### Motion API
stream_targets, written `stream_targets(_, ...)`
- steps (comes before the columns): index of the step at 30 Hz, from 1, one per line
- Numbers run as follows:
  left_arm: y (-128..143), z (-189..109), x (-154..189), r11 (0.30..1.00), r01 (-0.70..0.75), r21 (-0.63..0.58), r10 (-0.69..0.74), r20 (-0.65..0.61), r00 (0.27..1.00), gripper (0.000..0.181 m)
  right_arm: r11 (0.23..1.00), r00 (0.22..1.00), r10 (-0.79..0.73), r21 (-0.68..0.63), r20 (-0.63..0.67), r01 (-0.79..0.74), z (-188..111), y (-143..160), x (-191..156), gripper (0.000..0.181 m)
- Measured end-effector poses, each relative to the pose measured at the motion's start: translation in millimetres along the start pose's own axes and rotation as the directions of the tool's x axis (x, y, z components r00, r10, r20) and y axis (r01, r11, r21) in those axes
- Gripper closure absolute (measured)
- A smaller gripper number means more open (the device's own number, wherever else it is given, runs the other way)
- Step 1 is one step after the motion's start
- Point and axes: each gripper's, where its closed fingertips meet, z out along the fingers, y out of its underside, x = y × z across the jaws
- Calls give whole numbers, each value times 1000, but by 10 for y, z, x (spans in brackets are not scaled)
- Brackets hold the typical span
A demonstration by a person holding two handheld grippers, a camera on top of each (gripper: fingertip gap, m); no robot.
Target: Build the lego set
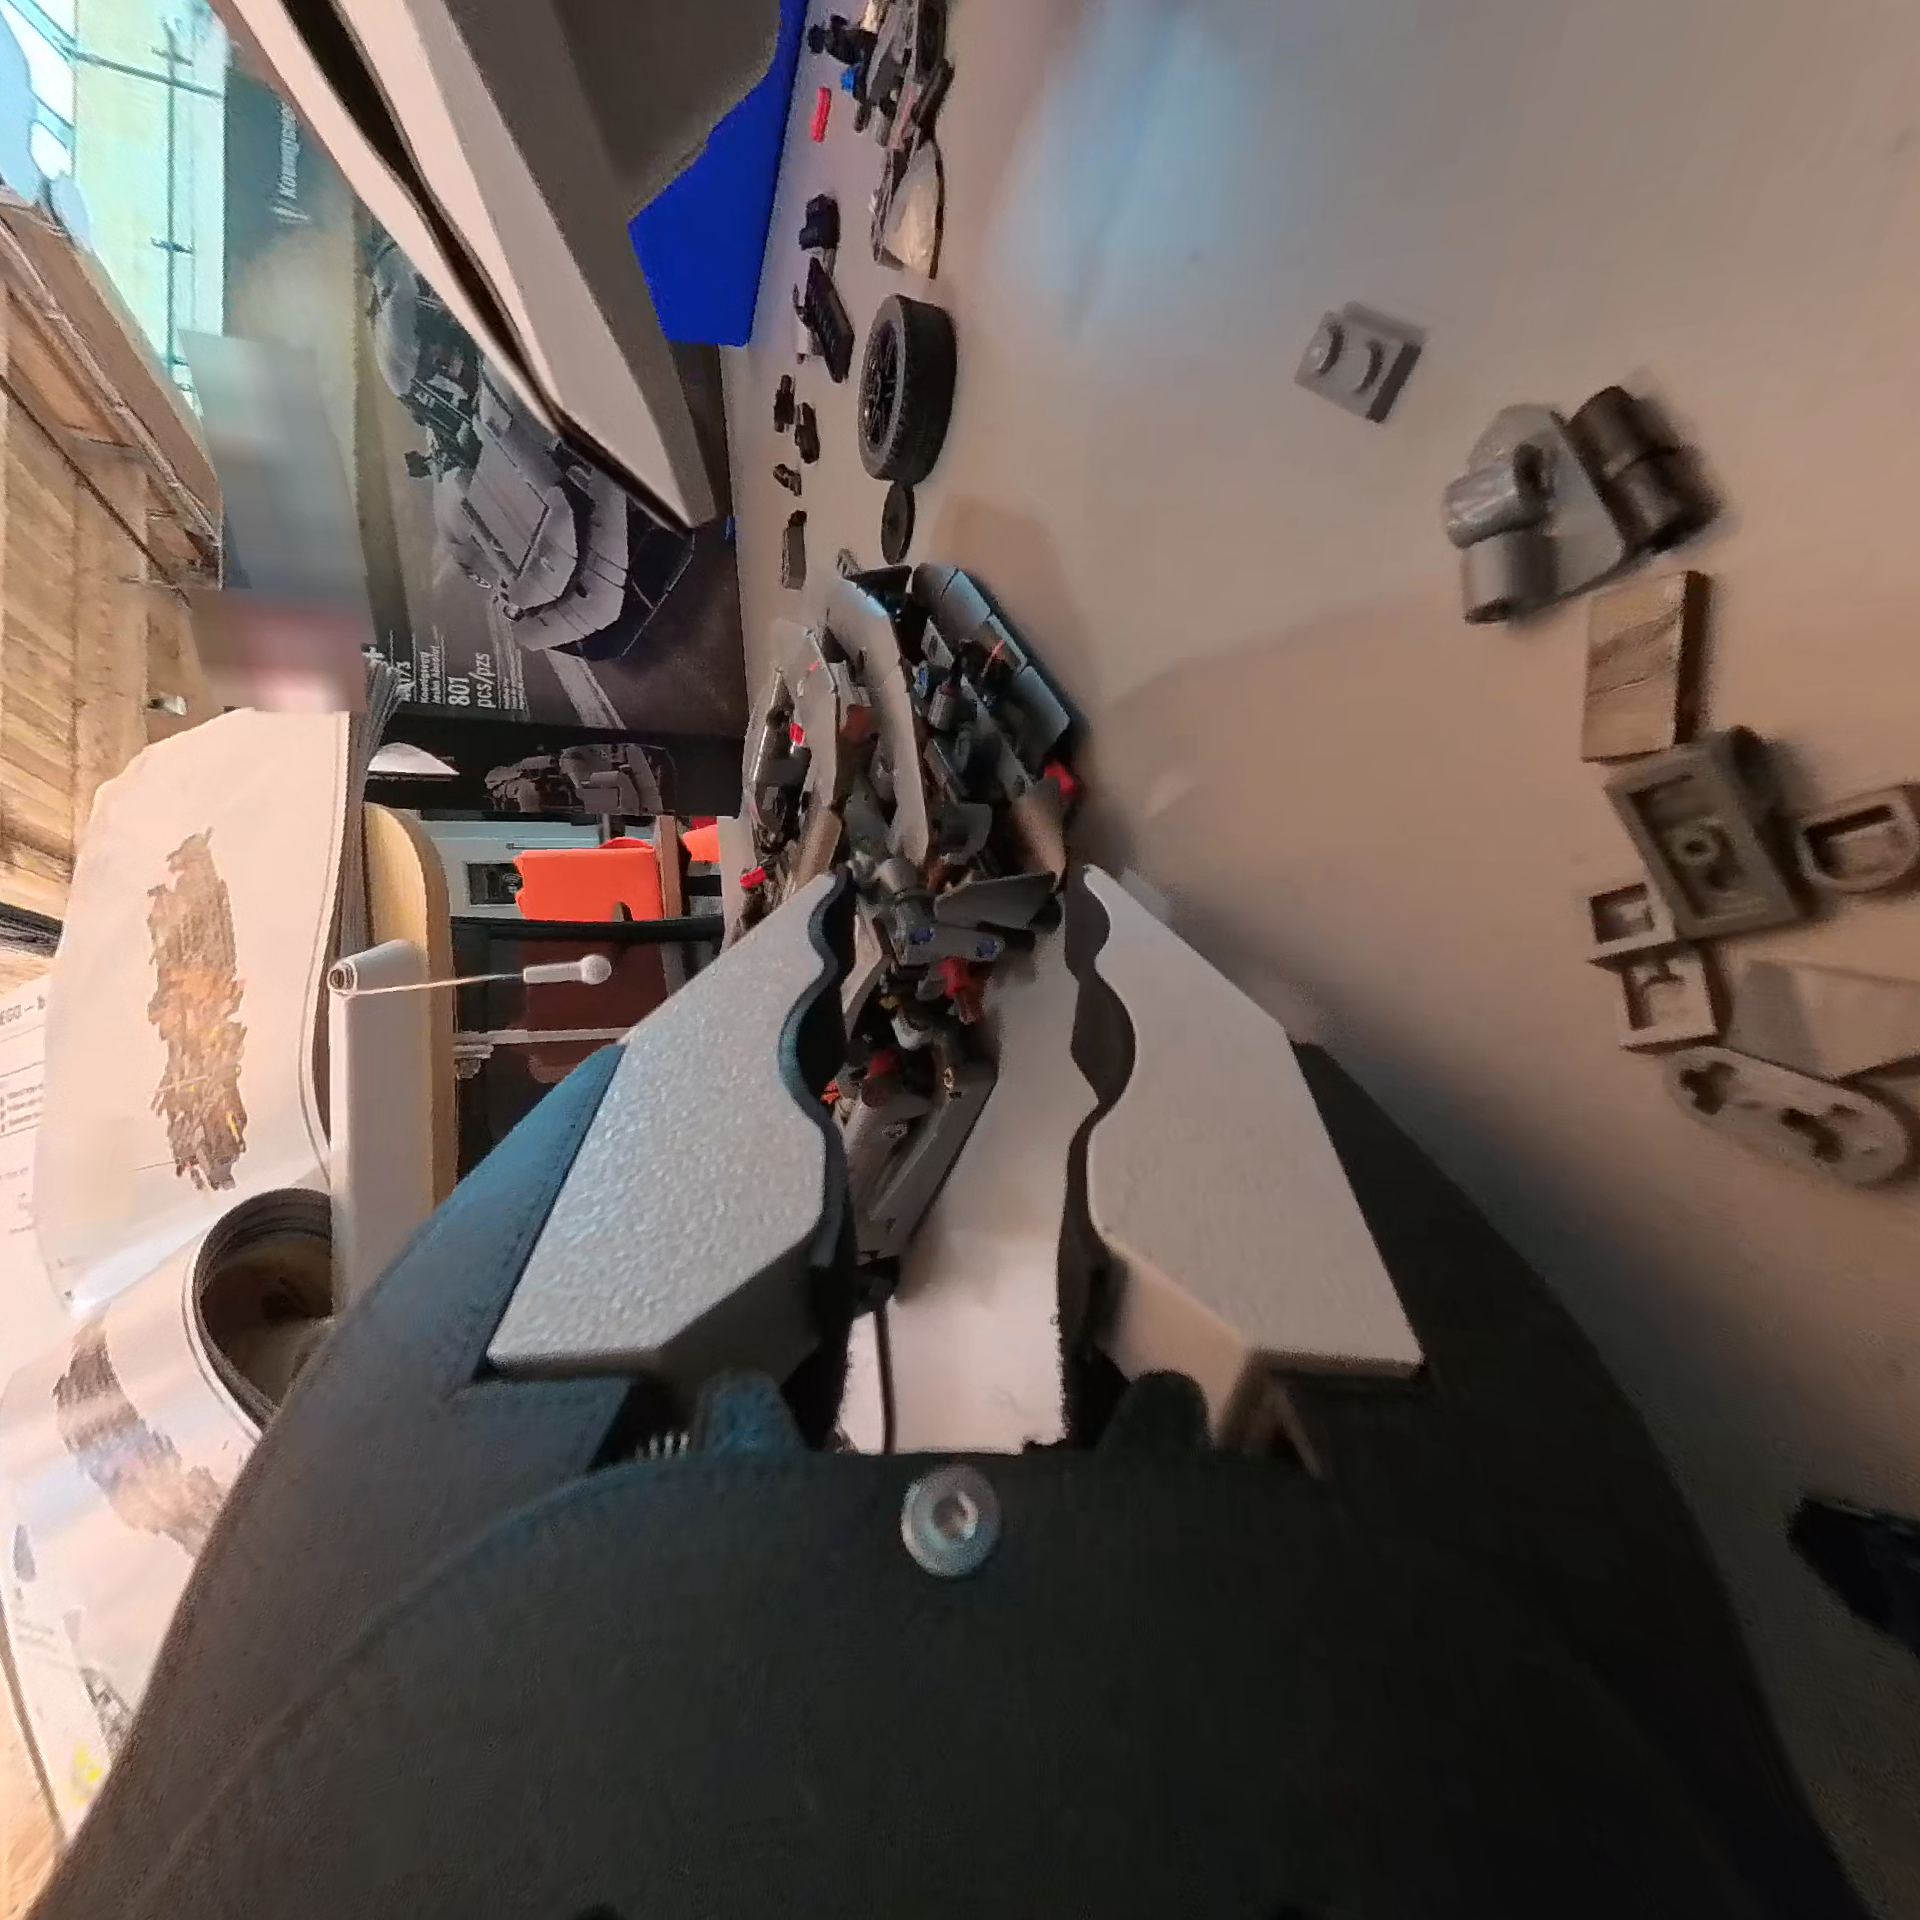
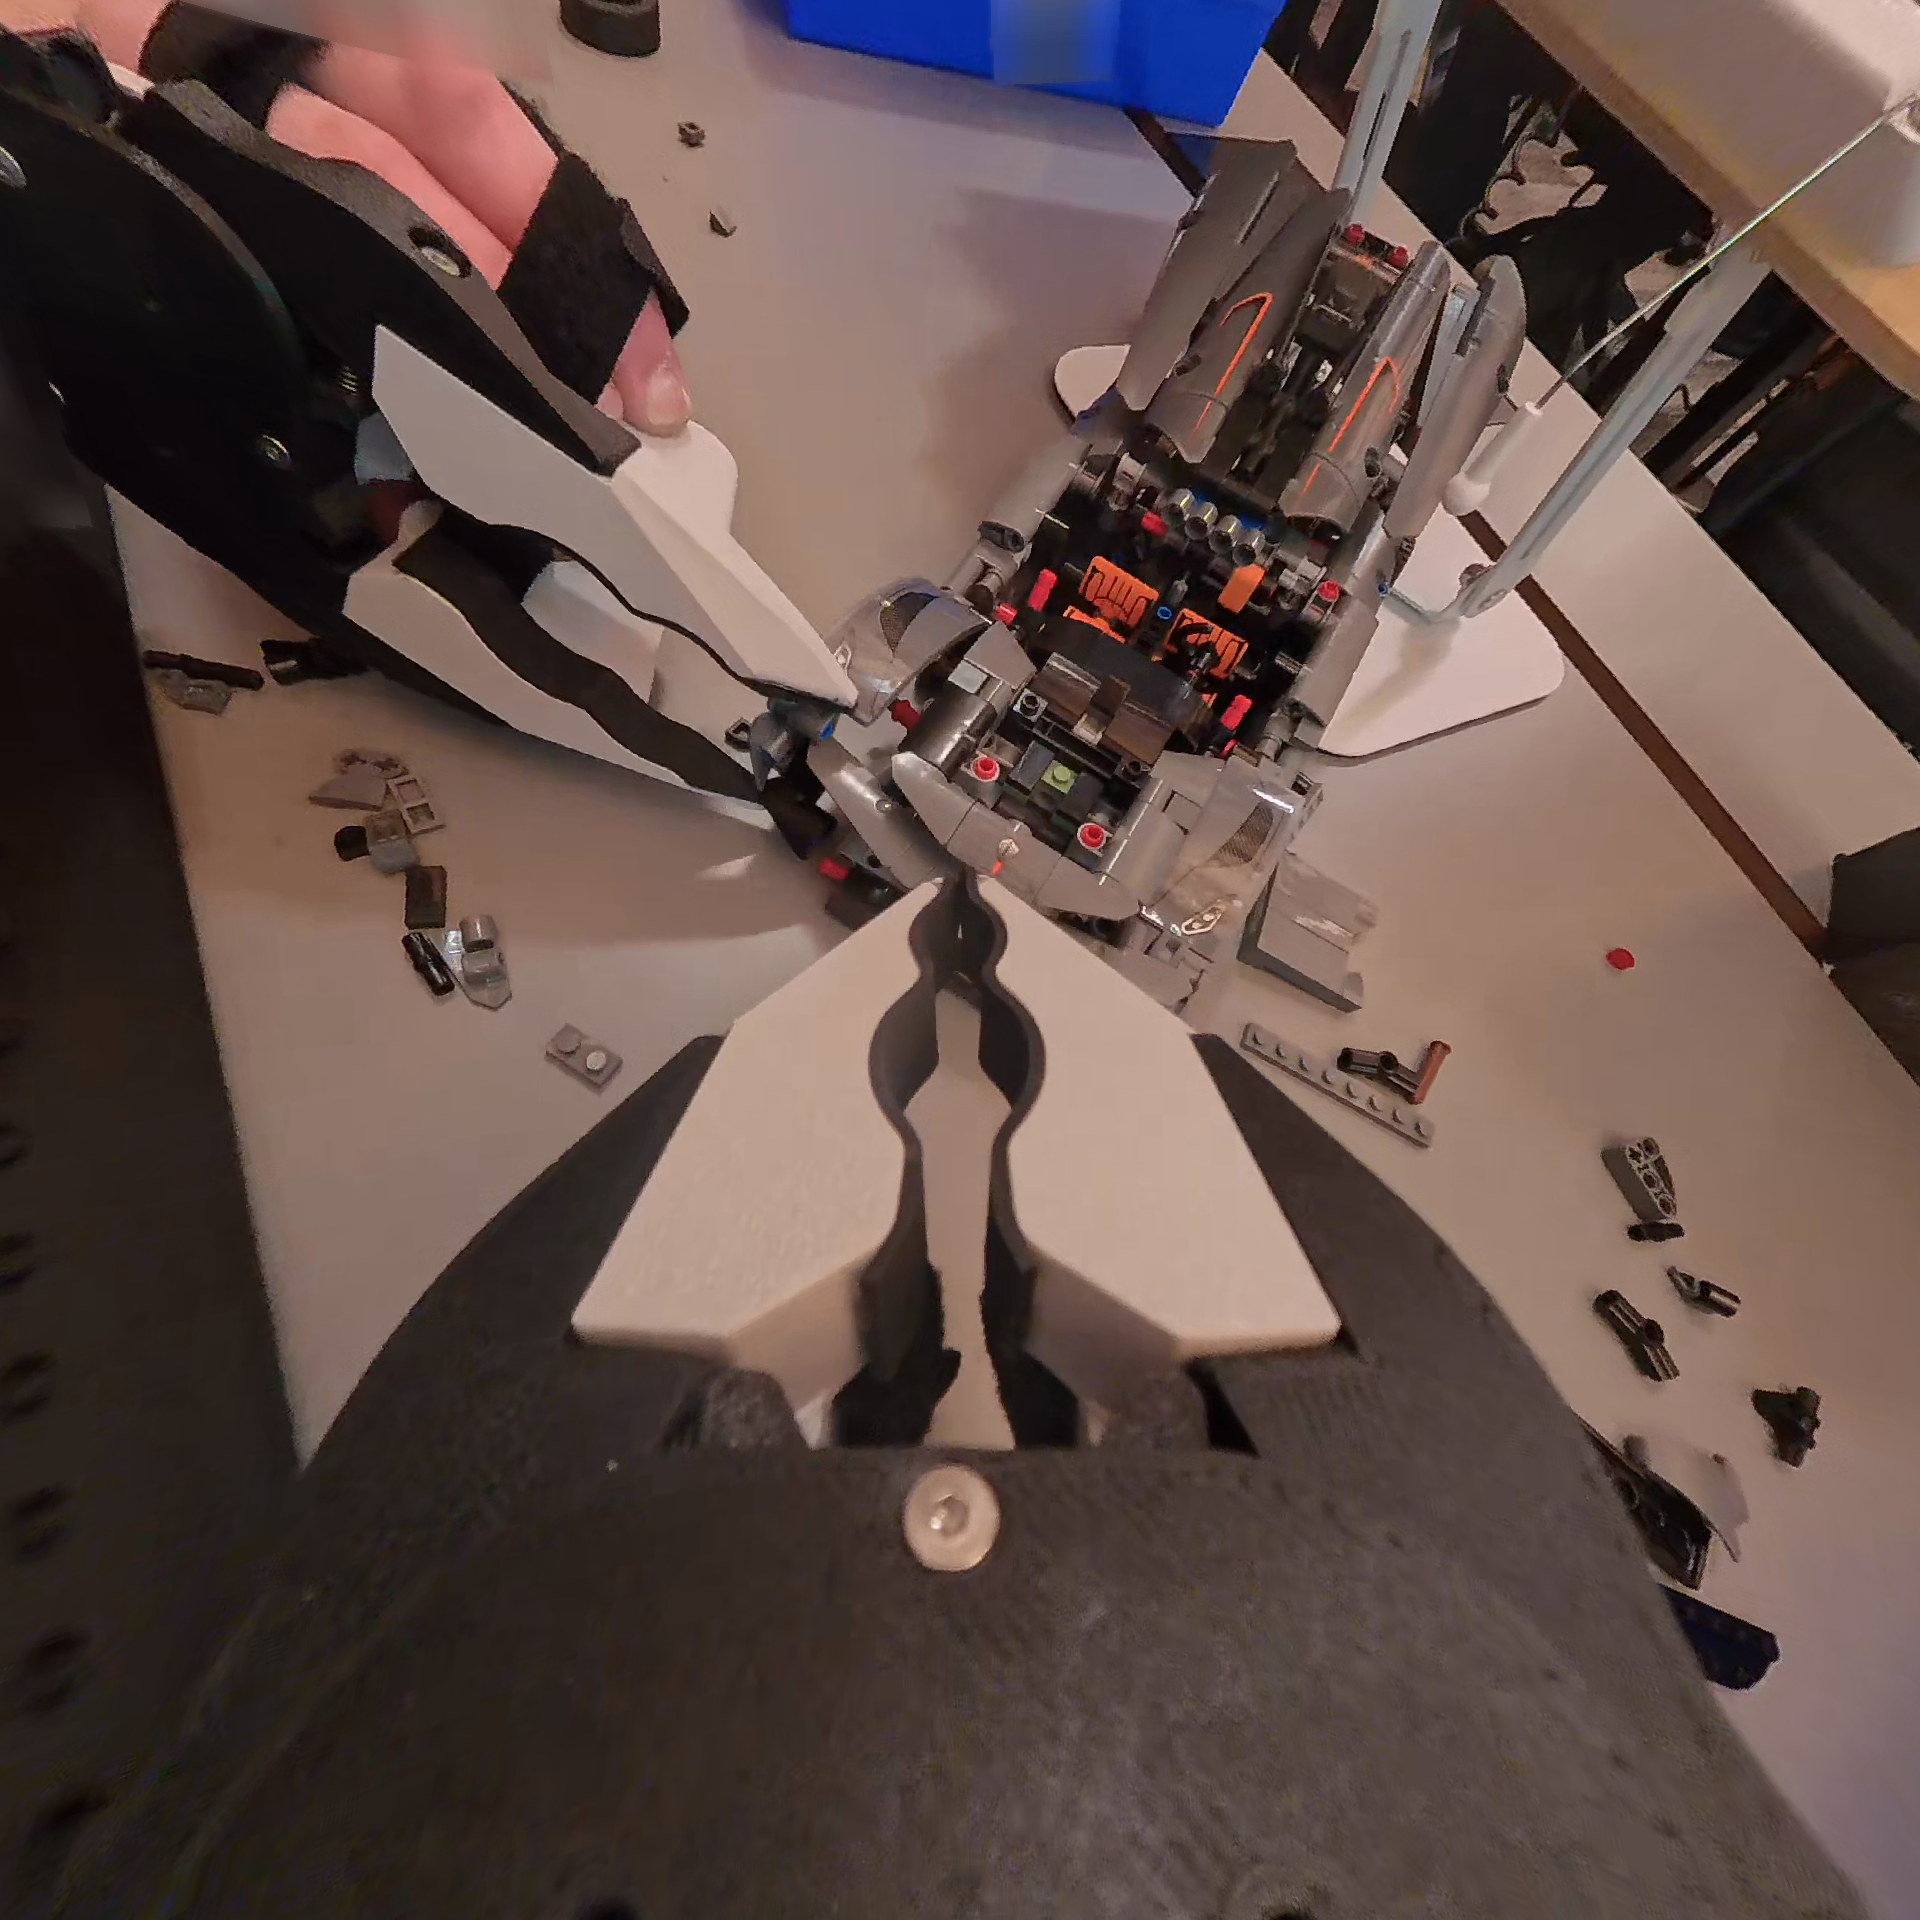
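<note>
Left wrist view alone: set box [image 1: 499, 499] beyond gaping left gripper [image 1: 961, 914]; right gripper [image 2: 961, 891] pinched empty.

This looks like a workshop or lab bench set up for a hobby build. A broad white table [image 2: 1558, 914] carries scattered loose grey bricks [image 1: 1579, 509], an open instruction booklet [image 1: 187, 997], the set's dark box [image 1: 540, 561] and a blue bin [image 2: 997, 52]. Wooden panelling [image 1: 73, 582] stands behind.
</note>
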Motion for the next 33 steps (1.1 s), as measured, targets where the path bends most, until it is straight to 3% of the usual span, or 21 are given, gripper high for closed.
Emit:
stream_targets(10, 2, 16, 1, 1000, -13, -4, 13, 8, 1000, 144, 1000, 996, -18, -8, 83, 18, 91, -3, -179, 176)
stream_targets(16, 4, 23, -7, 1000, -15, -4, 15, 19, 1000, 144, 968, 977, -212, -129, 24, 214, 364, 90, -236, 164)
stream_targets(22, 14, 42, -5, 1000, -1, -7, 1, 20, 1000, 144, 908, 926, -373, -227, -61, 351, 485, 154, -166, 172)
stream_targets(33, 53, 100, 37, 999, 4, -40, -4, 6, 1000, 144, 917, 934, -354, -211, -46, 337, 449, 189, -99, 181)
